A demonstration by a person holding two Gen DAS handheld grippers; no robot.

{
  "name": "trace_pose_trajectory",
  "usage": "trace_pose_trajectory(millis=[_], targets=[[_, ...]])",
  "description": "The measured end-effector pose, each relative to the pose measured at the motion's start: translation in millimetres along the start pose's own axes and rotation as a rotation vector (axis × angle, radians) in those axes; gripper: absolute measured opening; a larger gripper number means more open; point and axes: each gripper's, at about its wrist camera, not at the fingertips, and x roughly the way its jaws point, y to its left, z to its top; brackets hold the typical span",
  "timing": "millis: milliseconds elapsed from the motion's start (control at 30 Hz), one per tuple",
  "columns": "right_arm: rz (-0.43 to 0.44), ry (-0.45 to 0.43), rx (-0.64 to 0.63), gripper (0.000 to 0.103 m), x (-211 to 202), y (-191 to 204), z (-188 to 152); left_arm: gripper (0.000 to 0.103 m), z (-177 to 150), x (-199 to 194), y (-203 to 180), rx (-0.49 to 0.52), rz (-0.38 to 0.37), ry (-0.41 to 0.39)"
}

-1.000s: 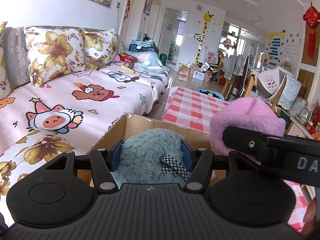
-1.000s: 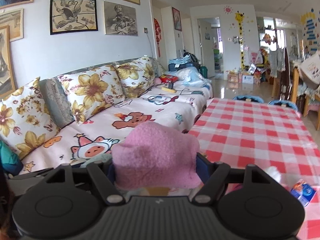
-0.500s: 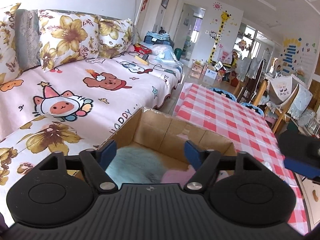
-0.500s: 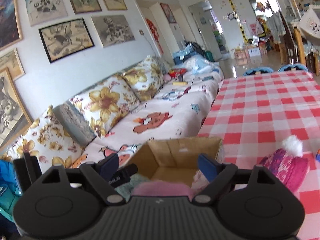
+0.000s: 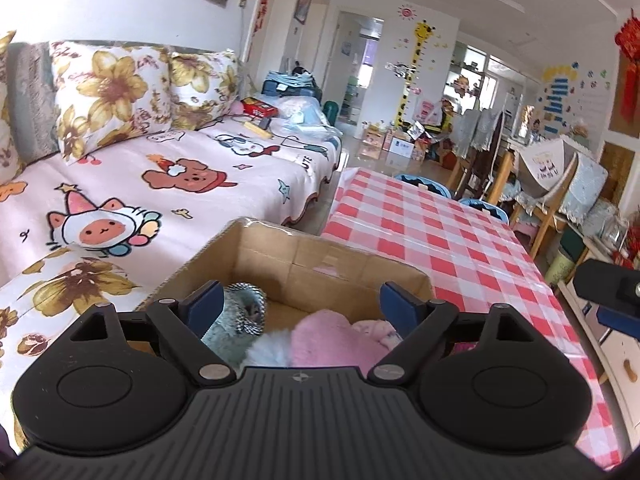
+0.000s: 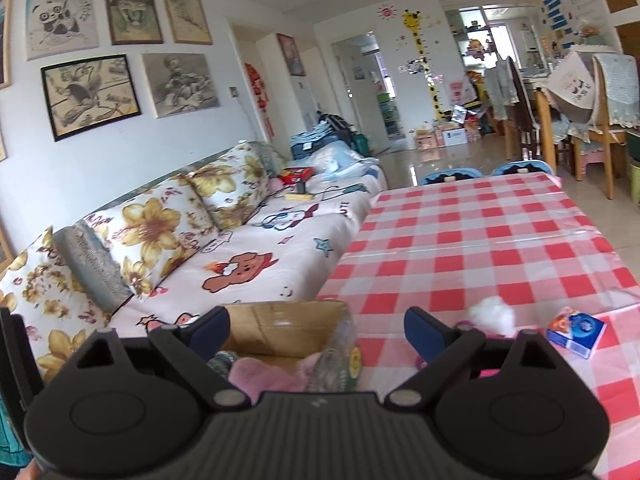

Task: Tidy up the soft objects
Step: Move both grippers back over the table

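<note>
Let go of teal plush (image 5: 230, 330) and pink plush (image 5: 328, 338) (both now in cardboard box (image 5: 304, 256)); jaws opening.

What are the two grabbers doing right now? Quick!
Left gripper: jaws opening, holding nothing, above the cardboard box.
Right gripper: jaws opening, holding nothing.

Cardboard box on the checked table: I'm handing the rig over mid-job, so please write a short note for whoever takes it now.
Left gripper: jaws opening, nothing between the pads, above the cardboard box.
Right gripper: jaws opening, empty, at the box's right edge.
In the box: teal fluffy item, pink fluffy item, a white fuzzy piece between them.
Done: those soft items are in the box.
Left: the pompom hat on the checked table, beside the right gripper. The small blue carton does not look soft; probably leave it.
</note>
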Motion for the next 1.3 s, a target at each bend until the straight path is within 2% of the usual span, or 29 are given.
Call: trace_pose_trajectory(millis=[467, 1300], targets=[[-0.068, 0.013, 0.009, 0.094, -14, -36, -6, 0.103, -9, -5, -15, 0.066, -0.059, 0.001], [-0.195, -0.014, 0.069, 0.094, -47, -112, -7, 0.103, -25, -5, -33, 0.311, -0.197, -0.033]])
